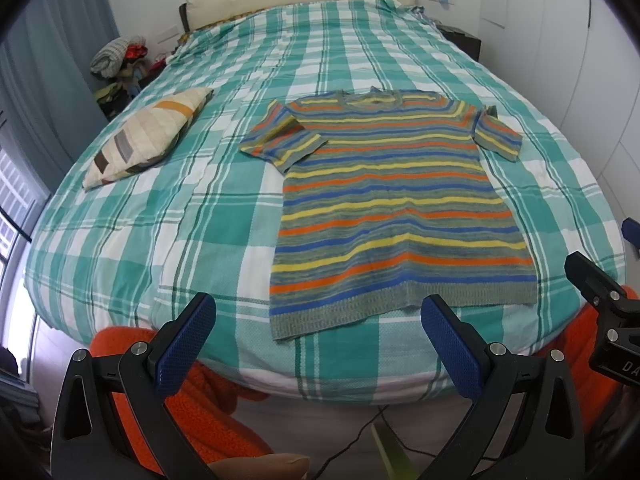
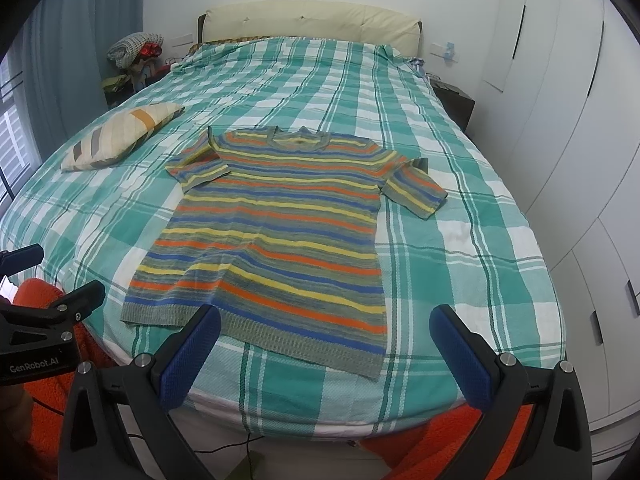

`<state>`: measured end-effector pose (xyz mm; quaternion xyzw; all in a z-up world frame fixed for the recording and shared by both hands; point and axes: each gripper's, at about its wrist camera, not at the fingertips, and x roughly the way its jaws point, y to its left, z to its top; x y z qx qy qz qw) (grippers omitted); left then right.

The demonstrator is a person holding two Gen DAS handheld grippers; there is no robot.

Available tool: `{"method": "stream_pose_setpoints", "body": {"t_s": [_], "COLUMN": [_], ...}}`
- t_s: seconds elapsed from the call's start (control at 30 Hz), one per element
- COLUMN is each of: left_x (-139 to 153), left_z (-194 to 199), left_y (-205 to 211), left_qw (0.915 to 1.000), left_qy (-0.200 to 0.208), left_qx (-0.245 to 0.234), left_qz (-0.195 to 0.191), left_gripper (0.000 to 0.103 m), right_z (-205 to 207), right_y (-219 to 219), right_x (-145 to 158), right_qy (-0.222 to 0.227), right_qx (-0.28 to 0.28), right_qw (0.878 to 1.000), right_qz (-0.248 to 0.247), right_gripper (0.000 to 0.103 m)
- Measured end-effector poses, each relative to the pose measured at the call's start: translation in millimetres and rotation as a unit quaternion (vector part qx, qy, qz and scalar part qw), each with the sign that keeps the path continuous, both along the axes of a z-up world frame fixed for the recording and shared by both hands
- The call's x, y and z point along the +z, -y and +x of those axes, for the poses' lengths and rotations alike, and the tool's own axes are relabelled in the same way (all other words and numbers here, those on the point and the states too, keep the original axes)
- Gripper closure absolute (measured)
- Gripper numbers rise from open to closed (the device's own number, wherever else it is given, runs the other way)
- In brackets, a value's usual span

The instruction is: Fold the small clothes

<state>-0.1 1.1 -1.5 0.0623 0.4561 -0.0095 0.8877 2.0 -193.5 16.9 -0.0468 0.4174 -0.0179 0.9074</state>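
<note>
On left gripper (image 2: 40, 304): "GenRobot.AI" lettering (image 2: 31, 368)

Matt knitted striped top (image 1: 400, 208), woven checked cotton bedcover (image 1: 160, 240)

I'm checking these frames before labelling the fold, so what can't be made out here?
- Shirt underside: hidden in both views, lying flat on the bed.
- Bedside pile: too small to identify in either view.
- Right hand-held gripper in the left view: cut off by the frame edge.
- Floor under the bed's near edge: blocked by the left hand-held gripper.
</note>
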Motion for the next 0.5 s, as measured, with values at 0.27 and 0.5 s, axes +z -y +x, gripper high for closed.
{"method": "stream_pose_setpoints", "body": {"t_s": [0.27, 0.5], "left_x": [-0.6, -4.9], "left_z": [0.1, -3.2], "left_y": [0.6, -0.7], "left_qw": [1.0000, 1.0000], "left_qy": [-0.001, -0.003], "left_qx": [0.001, 0.001], "left_qz": [0.001, 0.001], "left_gripper": [0.001, 0.001], "right_z": [1.2, 0.5], "right_y": [-3.2, -4.1], "right_x": [-0.4, -0.9], "right_qy": [-0.004, -0.004], "right_qx": [0.006, 0.006], "right_qw": [1.000, 1.000], "right_qz": [0.000, 0.000], "right_gripper": [0.000, 0.000]}}
